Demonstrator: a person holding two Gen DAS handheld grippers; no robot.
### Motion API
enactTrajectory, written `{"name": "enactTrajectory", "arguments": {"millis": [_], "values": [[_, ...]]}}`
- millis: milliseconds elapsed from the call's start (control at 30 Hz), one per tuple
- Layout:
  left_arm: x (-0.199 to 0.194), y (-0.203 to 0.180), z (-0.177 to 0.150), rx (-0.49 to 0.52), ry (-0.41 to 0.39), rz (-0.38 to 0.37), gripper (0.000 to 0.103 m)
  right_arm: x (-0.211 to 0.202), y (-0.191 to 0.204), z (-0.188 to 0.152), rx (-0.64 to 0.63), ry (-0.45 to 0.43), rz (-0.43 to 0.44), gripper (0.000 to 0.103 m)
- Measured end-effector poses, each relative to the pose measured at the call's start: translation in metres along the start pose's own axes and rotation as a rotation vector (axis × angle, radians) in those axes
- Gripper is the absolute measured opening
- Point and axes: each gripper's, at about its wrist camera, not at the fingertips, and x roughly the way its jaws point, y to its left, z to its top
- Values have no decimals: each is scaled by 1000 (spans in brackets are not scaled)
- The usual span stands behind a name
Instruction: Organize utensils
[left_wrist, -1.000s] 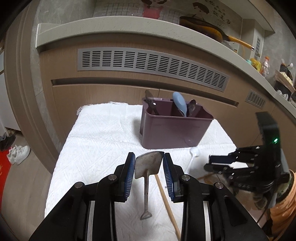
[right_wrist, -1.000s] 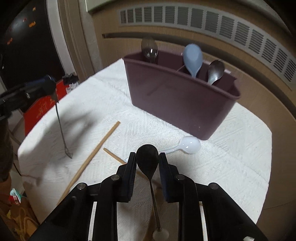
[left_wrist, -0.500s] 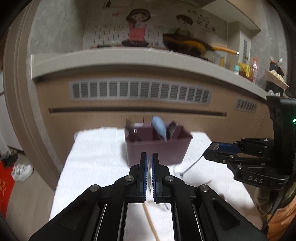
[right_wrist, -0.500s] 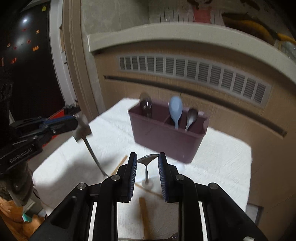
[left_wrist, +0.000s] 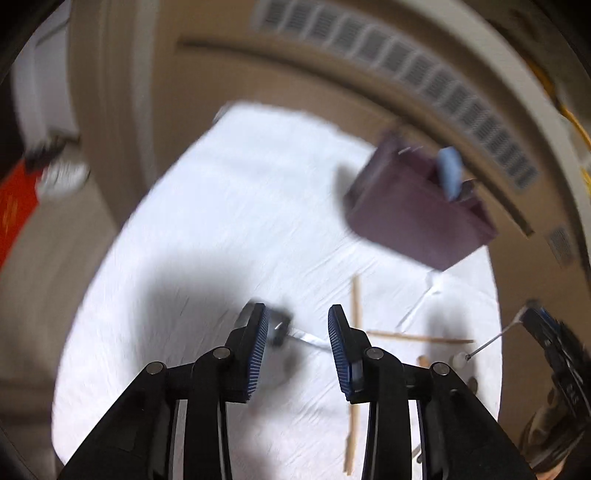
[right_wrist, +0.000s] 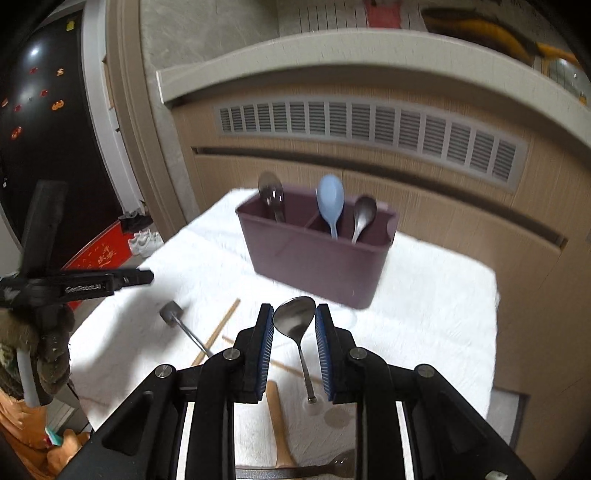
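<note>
My left tongs (left_wrist: 295, 334) have opened wide and dropped the spatula (right_wrist: 172, 313) onto the cloth (right_wrist: 424, 295), short of the holder (right_wrist: 314, 258), while my right tongs (right_wrist: 294, 347) grip a spoon (right_wrist: 294, 319)

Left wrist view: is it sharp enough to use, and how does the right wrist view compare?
Left wrist view: heavy motion smear across the purple caddy and white cloth, dark shadow on it near the tongs. Right wrist view: mostly sharp, steel spoon crisp between the right tongs, caddy edges slightly soft.
</note>
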Motion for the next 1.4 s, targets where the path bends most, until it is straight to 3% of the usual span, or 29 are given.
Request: {"name": "enactTrajectory", "arguments": {"millis": [100, 133, 167, 267, 367, 600, 833, 900, 933, 967, 1000, 1233, 1300, 1400], "values": [[13, 13, -4, -68, 56, 8, 43, 11, -3, -8, 14, 20, 10, 20], [17, 16, -6, -92, 74, 11, 48, 14, -4, -10, 19, 25, 14, 11], [23, 20, -8, -123, 100, 9, 50, 16, -5, -11, 21, 29, 18, 10], [37, 27, -12, -216, 174, -11, 51, 21, -5, -13, 24, 31, 21, 10], [50, 26, -6, -287, 193, -12, 52, 21, -4, -13, 19, 20, 27, 10], [70, -5, 17, -197, 149, 113, 55, 20, -8, -17, 20, 4, 37, 11], [88, -40, 21, 21, 56, 266, 55, 9, -32, -30, 69, -9, -43, 12], [92, -48, 19, 93, 8, 303, 48, 8, -42, -35, 92, -6, -73, 16], [92, -52, 17, 129, -20, 302, 35, 8, -45, -36, 103, -2, -84, 24], [91, -54, 16, 153, -39, 293, 16, 10, -52, -40, 126, 5, -102, 28], [90, -58, 12, 183, -63, 288, 12, 13, -59, -43, 154, 17, -122, 34], [52, -67, -27, 326, -248, 156, 4, 58, -79, -49, 252, 114, -148, 35], [38, -60, -33, 310, -276, 112, 4, 74, -78, -47, 261, 134, -160, 35], [28, -32, -29, 205, -235, 58, 6, 102, -75, -38, 280, 179, -189, 40]]}}
